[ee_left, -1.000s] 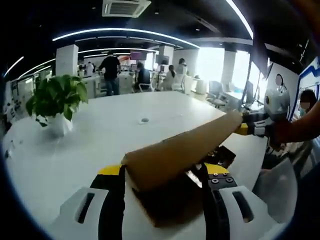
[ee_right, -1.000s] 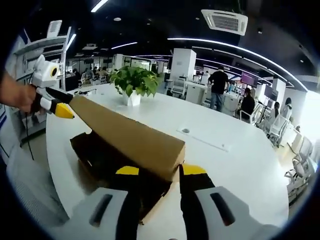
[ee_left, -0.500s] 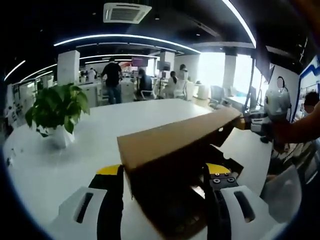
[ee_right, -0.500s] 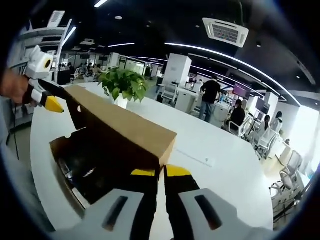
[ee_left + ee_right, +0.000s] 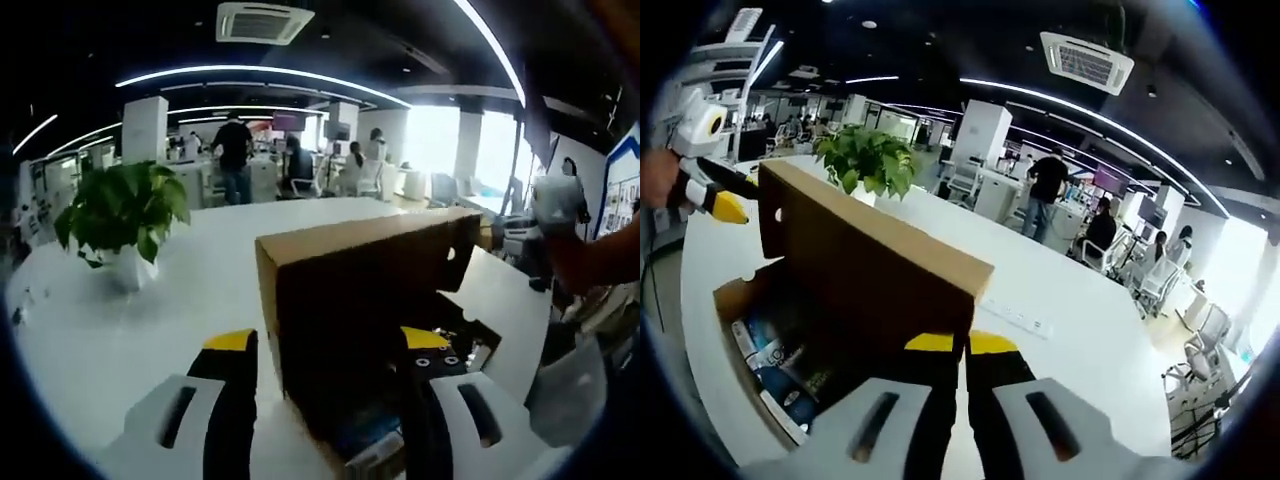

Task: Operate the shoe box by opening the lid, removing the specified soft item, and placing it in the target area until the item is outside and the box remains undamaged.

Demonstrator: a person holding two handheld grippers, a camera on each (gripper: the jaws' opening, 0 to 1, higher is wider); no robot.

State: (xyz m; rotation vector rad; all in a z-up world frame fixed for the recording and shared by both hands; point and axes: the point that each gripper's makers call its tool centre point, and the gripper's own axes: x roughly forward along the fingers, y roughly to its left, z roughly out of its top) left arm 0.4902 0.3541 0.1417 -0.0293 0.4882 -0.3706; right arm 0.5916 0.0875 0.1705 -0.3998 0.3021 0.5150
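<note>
text: none legible | shoe box [image 5: 855,270] contents: printed packaging [image 5: 765,352], lettering too blurred to read

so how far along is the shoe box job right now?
Done: the lid is swung up near vertical, the box open. In hand: the right claw looks shut on the lid's near corner; the left claw straddles the other end, jaws apart, grip unclear. Left: the contents are inside, untouched; the soft item must come out onto the white table.

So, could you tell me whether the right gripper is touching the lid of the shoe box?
Touching: in the right gripper view the right gripper is pinched shut on the lid at its corner edge.
</note>
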